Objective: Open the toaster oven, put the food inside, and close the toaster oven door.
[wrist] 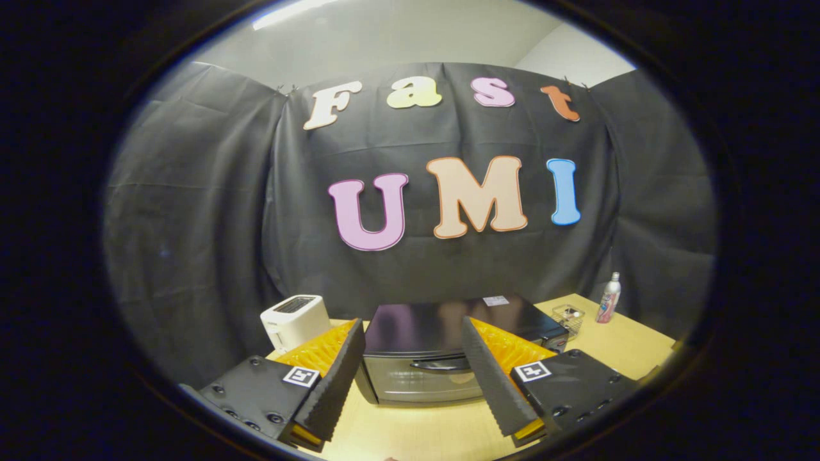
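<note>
Your wooden table (628, 349) carries the toaster oven (442, 349), door closed, standing just ahead of and between your gripper's (413, 371) 2 fingers, which are spread wide and hold nothing. A white toaster (295, 320) sits left of the oven. To its right lie a small wire basket (569, 318), contents unclear, and 1 spray bottle (609, 298).

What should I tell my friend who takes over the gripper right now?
Gripper: fingers open, holding nothing, aimed at the toaster oven just ahead on the table.
Oven door is shut; its handle sits between the fingers, untouched.
White toaster stands beside the oven; a spray bottle and small clear basket stand on its other side.
Done: nothing. Left: open door, load food, close door.
</note>
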`<state>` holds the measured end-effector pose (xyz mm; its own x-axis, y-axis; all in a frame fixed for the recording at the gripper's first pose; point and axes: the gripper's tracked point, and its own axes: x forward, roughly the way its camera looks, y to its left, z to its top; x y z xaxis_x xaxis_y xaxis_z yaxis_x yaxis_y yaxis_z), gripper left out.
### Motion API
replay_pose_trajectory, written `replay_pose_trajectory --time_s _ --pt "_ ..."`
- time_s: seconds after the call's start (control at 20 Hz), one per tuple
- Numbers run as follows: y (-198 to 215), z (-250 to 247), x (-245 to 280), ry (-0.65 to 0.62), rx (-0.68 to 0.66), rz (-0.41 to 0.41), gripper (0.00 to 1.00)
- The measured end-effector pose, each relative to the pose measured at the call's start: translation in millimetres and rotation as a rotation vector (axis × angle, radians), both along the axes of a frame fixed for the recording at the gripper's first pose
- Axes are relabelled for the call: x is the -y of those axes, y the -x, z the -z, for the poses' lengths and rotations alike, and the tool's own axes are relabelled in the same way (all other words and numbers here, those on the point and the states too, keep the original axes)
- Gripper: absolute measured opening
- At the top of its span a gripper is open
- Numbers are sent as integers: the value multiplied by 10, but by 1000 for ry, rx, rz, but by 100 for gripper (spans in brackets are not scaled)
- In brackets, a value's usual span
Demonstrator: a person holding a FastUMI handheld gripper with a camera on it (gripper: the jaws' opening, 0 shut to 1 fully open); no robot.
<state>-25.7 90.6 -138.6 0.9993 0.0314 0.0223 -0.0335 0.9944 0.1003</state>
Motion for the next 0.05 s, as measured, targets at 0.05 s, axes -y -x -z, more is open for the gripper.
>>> replay_pose_trajectory --time_s 0.05 --pt "-2 11 31 5 3 2 95"
